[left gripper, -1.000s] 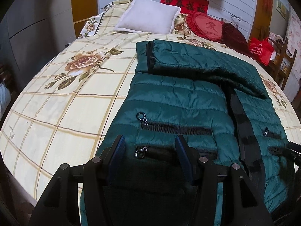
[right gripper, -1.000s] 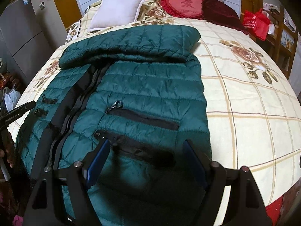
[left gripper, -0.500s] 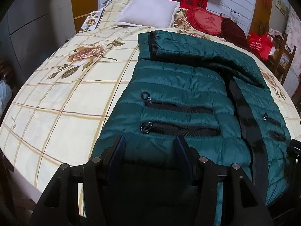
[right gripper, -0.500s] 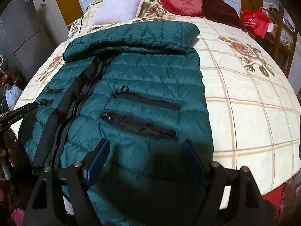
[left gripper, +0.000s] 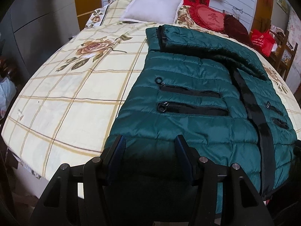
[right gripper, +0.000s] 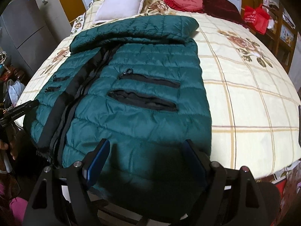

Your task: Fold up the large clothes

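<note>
A dark green quilted jacket [left gripper: 190, 86] lies flat on the bed, front up, with black zip pockets and a black centre placket; its top part is folded down across the chest. It also shows in the right wrist view [right gripper: 135, 86]. My left gripper [left gripper: 149, 141] is open, hovering at the jacket's hem on its left half. My right gripper [right gripper: 146, 146] is open, hovering over the hem on its right half. Neither holds cloth. The left gripper's body [right gripper: 20, 109] shows at the right view's left edge.
The bed has a cream checked sheet [left gripper: 71, 98] with rose prints. A white pillow [left gripper: 154, 9], a red heart cushion [left gripper: 207, 17] and a dark red cushion [right gripper: 220, 5] lie at the head. A red bag [left gripper: 262, 39] and wooden shelves stand right; grey cabinets [right gripper: 24, 30] left.
Both grippers have drawn back toward the foot of the bed, from over the pockets to the hem. Both stay open. The jacket has not moved.
</note>
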A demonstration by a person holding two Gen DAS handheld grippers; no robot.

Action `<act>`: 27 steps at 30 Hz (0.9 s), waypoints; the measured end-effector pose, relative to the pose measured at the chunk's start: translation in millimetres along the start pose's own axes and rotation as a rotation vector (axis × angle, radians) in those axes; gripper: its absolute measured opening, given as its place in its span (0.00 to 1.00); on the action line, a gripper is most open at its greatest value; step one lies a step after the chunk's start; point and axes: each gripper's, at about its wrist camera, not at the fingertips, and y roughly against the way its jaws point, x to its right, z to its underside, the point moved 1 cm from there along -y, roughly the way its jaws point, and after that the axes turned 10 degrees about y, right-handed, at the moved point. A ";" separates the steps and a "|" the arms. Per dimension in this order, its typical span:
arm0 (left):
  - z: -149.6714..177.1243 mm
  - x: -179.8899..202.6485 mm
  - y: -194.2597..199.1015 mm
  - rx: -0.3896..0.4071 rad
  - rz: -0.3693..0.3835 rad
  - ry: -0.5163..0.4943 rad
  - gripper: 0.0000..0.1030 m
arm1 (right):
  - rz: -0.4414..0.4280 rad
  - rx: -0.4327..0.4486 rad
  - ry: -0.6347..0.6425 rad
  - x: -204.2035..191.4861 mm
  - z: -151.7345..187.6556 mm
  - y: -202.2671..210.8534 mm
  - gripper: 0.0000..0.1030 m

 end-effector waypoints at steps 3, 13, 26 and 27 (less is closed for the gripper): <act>0.7 -3.2 1.9 -0.004 0.002 0.006 0.67 | 0.000 -0.001 -0.014 3.7 4.8 1.9 0.81; 4.9 -35.5 11.9 -0.049 0.074 0.098 0.67 | 0.013 -0.014 -0.052 20.8 23.0 11.5 0.81; 15.7 -62.5 2.1 -0.170 0.184 0.221 0.67 | -0.100 -0.031 -0.182 51.9 42.8 -0.1 0.81; 16.4 -61.5 0.0 -0.175 0.186 0.217 0.67 | -0.114 -0.027 -0.182 50.9 41.9 -1.2 0.81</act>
